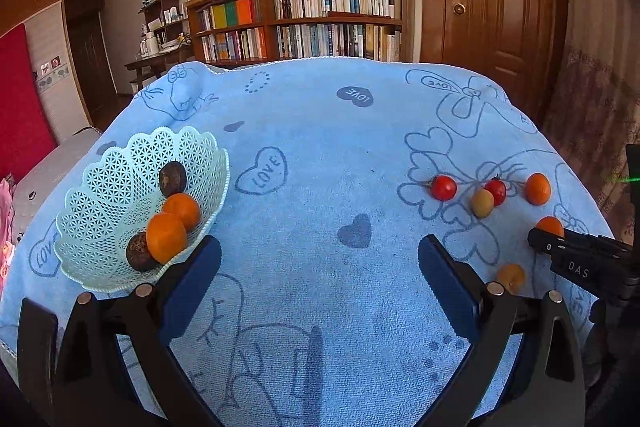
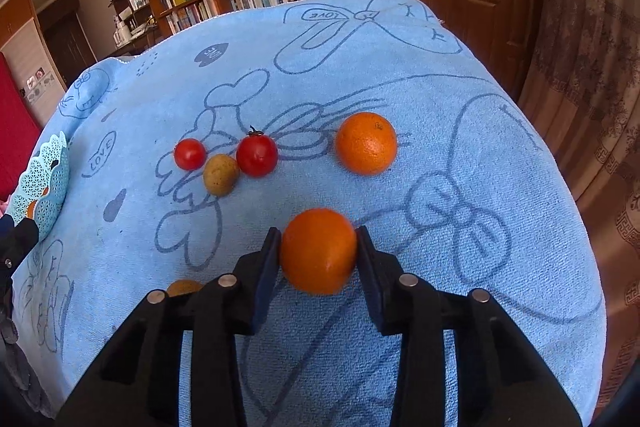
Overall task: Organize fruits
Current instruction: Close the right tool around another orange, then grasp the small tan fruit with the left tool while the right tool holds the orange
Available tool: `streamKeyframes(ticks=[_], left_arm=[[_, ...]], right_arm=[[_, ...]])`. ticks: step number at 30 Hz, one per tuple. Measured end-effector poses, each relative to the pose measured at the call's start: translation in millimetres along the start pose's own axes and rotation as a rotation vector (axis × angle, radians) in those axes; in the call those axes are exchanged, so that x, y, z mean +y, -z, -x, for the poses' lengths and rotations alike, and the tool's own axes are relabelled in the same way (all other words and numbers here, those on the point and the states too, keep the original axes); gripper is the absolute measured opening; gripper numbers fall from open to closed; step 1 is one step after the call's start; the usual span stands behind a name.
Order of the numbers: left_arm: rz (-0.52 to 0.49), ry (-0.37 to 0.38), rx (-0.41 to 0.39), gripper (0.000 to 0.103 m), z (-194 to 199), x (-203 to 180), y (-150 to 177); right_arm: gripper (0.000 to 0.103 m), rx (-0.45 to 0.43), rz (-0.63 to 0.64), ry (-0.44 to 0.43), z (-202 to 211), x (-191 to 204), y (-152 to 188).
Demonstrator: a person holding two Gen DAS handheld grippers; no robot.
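From your left wrist camera: your left gripper (image 1: 320,259) stands wide open over bare blue towel (image 1: 312,131), holding nothing. The pale green lattice basket (image 1: 100,187) sits just beyond its left finger, with two oranges (image 1: 166,237) and two dark brown fruits (image 1: 173,179) inside. Far right on the towel lie two cherry tomatoes (image 1: 443,187), a tan fruit (image 1: 482,203) touching the further tomato, and a loose orange (image 1: 537,189). Your right gripper (image 1: 560,247) shows at the right edge; its grip cannot be judged here.

From your right wrist camera: your right gripper (image 2: 318,251) is closed on an orange (image 2: 318,251), both pads against its sides, low over the towel. Beyond it lie the loose orange (image 2: 366,143), the tomatoes (image 2: 257,155) and the tan fruit (image 2: 220,174). Another tan fruit (image 2: 184,287) peeks from behind the left finger.
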State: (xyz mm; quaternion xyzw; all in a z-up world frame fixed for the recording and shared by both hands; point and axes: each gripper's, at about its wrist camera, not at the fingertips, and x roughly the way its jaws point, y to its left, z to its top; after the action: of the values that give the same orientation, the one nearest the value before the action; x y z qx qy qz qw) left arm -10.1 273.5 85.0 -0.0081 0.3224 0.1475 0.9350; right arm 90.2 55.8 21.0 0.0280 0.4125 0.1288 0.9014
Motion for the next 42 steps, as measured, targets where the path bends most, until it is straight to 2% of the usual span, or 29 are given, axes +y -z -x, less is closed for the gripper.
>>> streamKeyframes(ticks=[9,17,25,29,32,34,38,40,42], left_arm=[[-0.036,0.046,0.05,0.1,-13.2,-21.8,3.2],[-0.062,0.1,0.088,0.1,-24.3,-43.6,2.5],[-0.099,0.221,0.134,0.1,-33.3,-72.4,6.6],[-0.137,0.258,0.143,0.1,-35.3,-87.3,11.2],[-0.169,0.288,0.143,0.091,-36.7,-96.0,14.3],[-0.196,0.309,0.159,0.081,-40.5,-101.7,17.1],[-0.214,0.385,0.183,0.071,-44.9,-109.5,22.2],[-0.224,0.423,0.194,0.06,-44.9,-113.9,23.8],[-0.234,0.449,0.205,0.052,-45.2,-119.0,25.6]], right_arm=[[0.037,-0.067,-0.018,-0.023,12.0,-3.4,1.6],[0.037,-0.085,-0.058,-0.034,14.5,-10.5,1.9],[0.037,-0.101,-0.085,-0.026,17.2,-14.3,3.7],[0.037,-0.101,-0.09,-0.027,17.1,-15.6,3.7],[0.037,-0.1,-0.097,-0.029,16.5,-16.5,3.4],[0.037,-0.1,-0.097,-0.029,16.3,-16.6,3.2],[0.037,-0.1,-0.097,-0.029,16.2,-16.5,3.1],[0.037,-0.1,-0.097,-0.028,16.1,-16.4,3.1],[0.037,-0.1,-0.097,-0.028,16.1,-16.4,3.2]])
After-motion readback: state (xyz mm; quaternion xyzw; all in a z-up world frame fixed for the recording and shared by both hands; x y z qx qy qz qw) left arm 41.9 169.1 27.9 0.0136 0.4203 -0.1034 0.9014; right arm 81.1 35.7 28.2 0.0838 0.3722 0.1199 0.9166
